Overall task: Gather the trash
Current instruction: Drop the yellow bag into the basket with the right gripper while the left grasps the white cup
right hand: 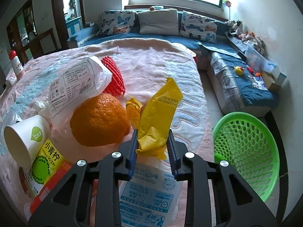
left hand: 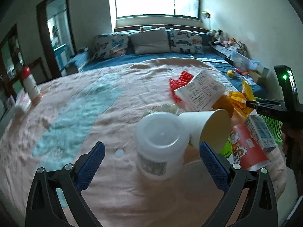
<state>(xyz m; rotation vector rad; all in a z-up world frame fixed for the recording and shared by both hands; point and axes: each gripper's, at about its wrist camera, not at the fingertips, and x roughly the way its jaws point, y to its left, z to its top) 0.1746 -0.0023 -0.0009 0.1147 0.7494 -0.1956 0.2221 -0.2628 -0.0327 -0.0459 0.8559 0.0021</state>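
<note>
"3A2026/05/21" and "2026/01/22" on yellow wrapper (right hand: 158, 113), "小青柠" on green-yellow carton (right hand: 47, 162)

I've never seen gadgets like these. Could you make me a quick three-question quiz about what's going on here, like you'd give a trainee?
1. True or false: the right gripper is shut on the yellow wrapper.
2. Which lies nearest the green basket? A) paper cup B) orange C) yellow wrapper
3. Fill in: the left gripper is ____, with the translucent plastic jar standing between its fingers.

Key: 1 true; 2 C; 3 open.
</note>
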